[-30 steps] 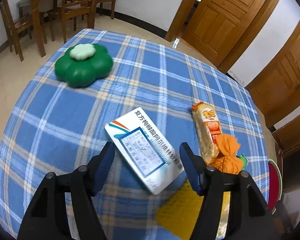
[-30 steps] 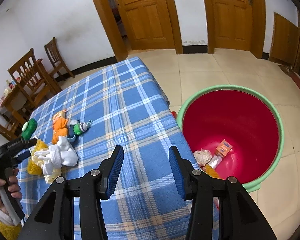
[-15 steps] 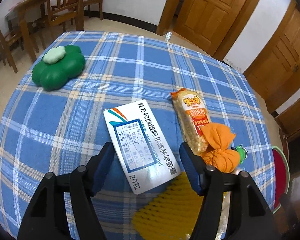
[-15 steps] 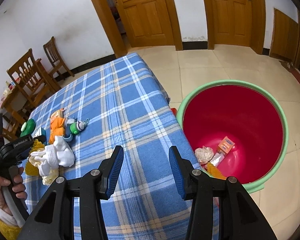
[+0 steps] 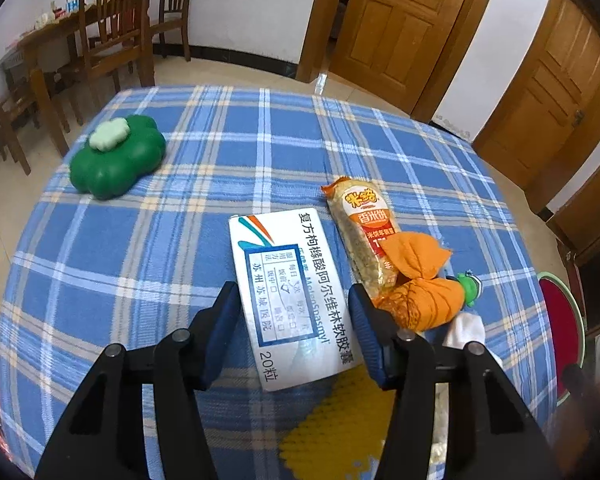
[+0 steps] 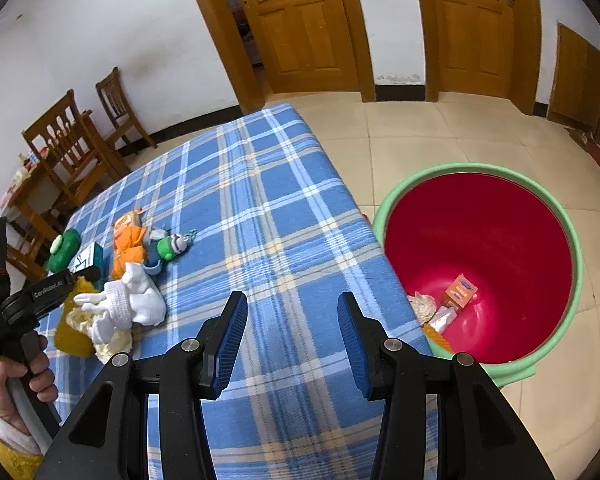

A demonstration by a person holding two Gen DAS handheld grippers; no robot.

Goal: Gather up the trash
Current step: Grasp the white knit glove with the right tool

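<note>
Room with wooden doors, blue plaid tablecloth [image 5: 180, 272] | left gripper [image 5: 294, 330] jaws just closing round white medicine box [image 5: 288, 300] reading "20粒", pads not yet pressing | "香米饼" snack pack [image 5: 360, 232] at box's 2 o'clock | right gripper [image 6: 292, 336] parted, empty | red bucket [image 6: 480, 240] with trash at its 2 o'clock

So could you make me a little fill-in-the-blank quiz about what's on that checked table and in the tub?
1. The white medicine box lies between the fingers of the ____ gripper.
2. The inside of the tub on the floor is ____.
3. The clover-shaped toy is ____.
4. The right gripper holds ____.

Missing words: left; red; green; nothing
</note>
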